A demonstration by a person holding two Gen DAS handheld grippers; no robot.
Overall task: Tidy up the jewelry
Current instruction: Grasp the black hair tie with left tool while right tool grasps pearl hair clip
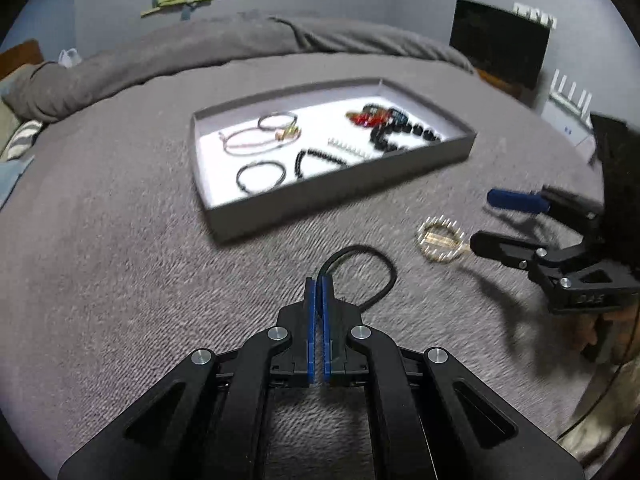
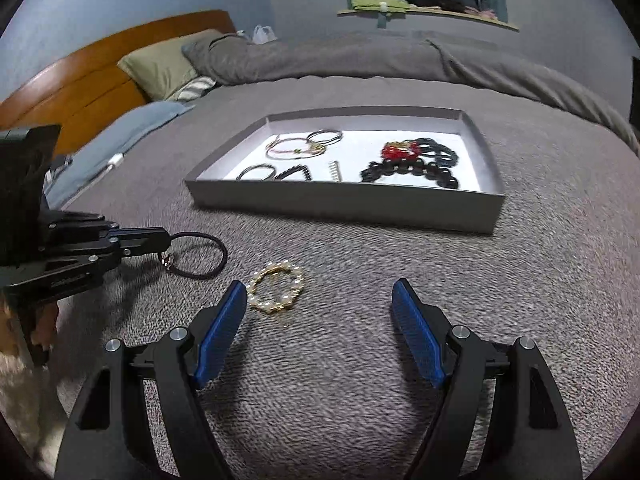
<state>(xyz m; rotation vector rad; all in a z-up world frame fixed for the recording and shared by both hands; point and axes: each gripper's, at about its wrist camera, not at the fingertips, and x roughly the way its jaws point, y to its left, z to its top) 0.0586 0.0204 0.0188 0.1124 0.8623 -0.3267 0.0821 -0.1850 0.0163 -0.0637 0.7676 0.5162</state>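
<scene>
My left gripper (image 1: 320,280) pinches the black hair tie (image 1: 370,270) on the bedspread (image 1: 120,280); my right gripper (image 2: 320,292) gapes wide near the gold bracelet (image 2: 276,288)

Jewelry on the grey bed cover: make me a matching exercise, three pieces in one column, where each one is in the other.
Things:
1. thin black cord loop
2. gold beaded bracelet
3. red bead cluster

Places:
A. inside the shallow grey cardboard tray
B. pinched in the shut left gripper
C. loose on the cover, ahead of the open right gripper

Pairs: 1-B, 2-C, 3-A
</scene>
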